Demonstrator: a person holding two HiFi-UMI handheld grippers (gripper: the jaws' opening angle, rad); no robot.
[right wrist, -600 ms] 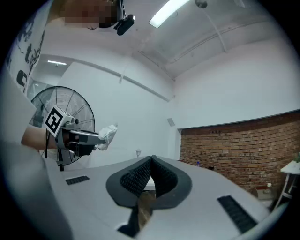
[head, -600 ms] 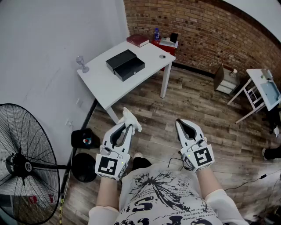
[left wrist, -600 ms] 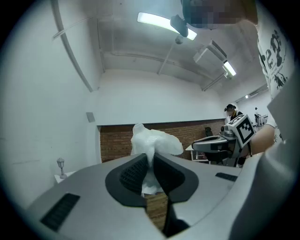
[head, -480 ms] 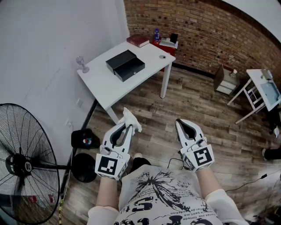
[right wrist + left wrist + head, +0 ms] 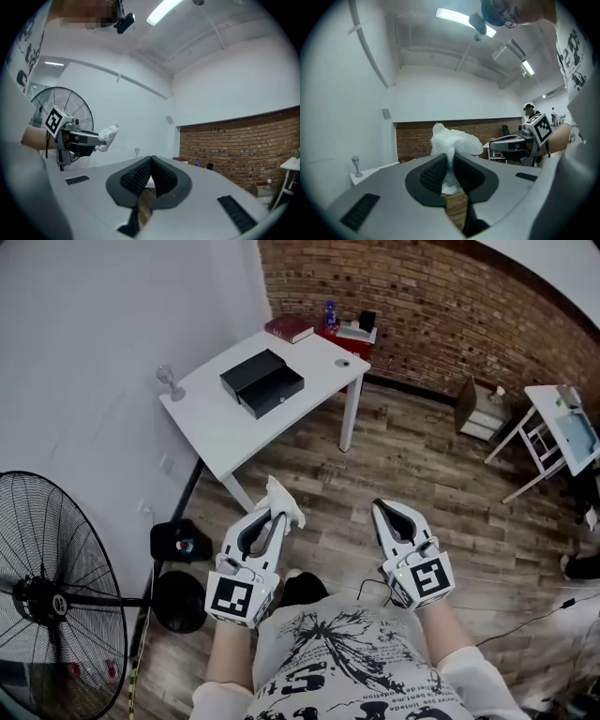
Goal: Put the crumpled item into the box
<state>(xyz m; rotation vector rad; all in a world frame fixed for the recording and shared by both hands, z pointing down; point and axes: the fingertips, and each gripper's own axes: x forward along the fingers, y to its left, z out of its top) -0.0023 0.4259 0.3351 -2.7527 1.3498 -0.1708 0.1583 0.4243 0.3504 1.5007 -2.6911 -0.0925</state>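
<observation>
One: Table (image 5: 217, 418) and box (image 5: 262, 382) have slid a little up and left in the head view since the earlier frame, and the fan (image 5: 47, 596) sits lower. Both grippers are almost where they were.

Two: What does that mean for the task?

One: I'd judge it is mostly the head shifting. The left gripper (image 5: 274, 514) is out over the wooden floor with the crumpled item (image 5: 281, 501) at its tip. That is well apart from the box on the table, so the carry across looks not yet done.

Two: And in the left gripper view, where does the item lie against the pads (image 5: 433, 173)?

One: Right between them. They stand narrow and pinch its lower part. Most of the white wad bulges out above and beyond the tips, so the hold is only on its lower part.

Two: Is it secure?

One: It looks pinched firmly enough, though a soft wad could slip.

Two: What does the right gripper view show?

One: The right gripper (image 5: 151, 159) has its jaws pressed together with nothing between them. Off to its left, in front of the fan, the left gripper shows with the wad poking from its tip.
</observation>
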